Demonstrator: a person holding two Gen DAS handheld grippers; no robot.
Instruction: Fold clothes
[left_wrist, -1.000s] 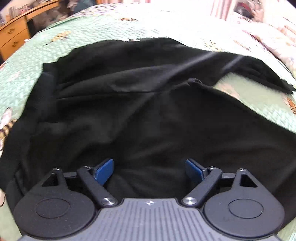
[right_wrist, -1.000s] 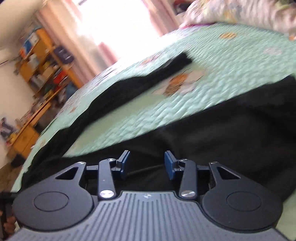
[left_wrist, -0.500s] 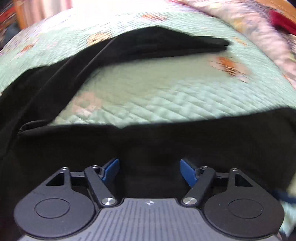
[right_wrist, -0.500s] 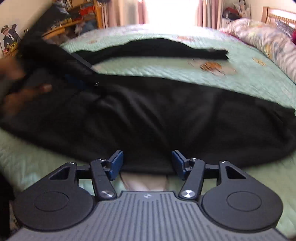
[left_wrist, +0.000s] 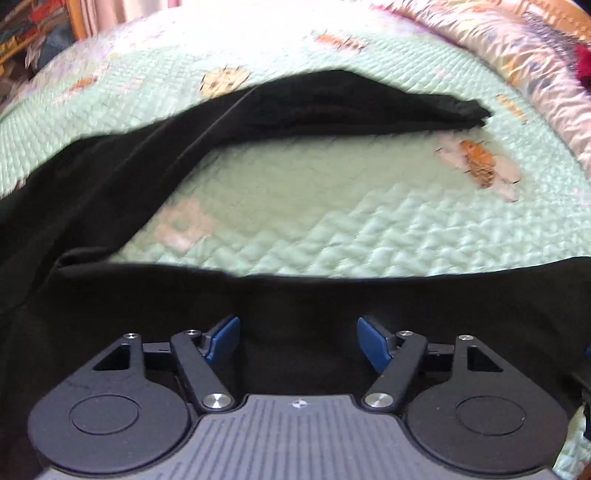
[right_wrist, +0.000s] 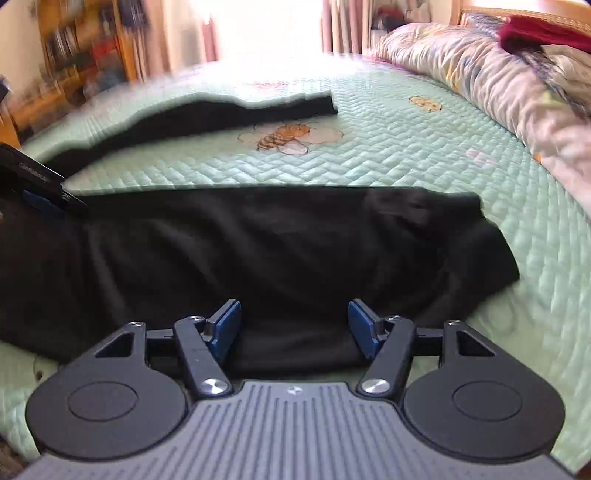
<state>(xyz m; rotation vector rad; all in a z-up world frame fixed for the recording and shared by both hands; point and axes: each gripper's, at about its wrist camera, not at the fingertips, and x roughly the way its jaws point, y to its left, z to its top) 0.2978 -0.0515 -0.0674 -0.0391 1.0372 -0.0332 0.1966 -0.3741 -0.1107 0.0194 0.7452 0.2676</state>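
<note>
Right gripper (right_wrist: 294, 325) jaws just widened, empty over black garment (right_wrist: 258, 251); left gripper (left_wrist: 298, 343) jaws wide, narrowing.

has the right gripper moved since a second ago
Yes. The right gripper, jaws just opening and empty, swung toward the black garment's near hem; the bee patch now sits straight ahead.

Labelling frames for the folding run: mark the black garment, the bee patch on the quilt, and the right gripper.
black garment (right_wrist: 258, 251), right wrist view, middle of the nearer spread-out part.
bee patch (right_wrist: 284, 136), right wrist view, on the bee's orange body.
right gripper (right_wrist: 294, 325), right wrist view, midway between the blue fingertips.
</note>
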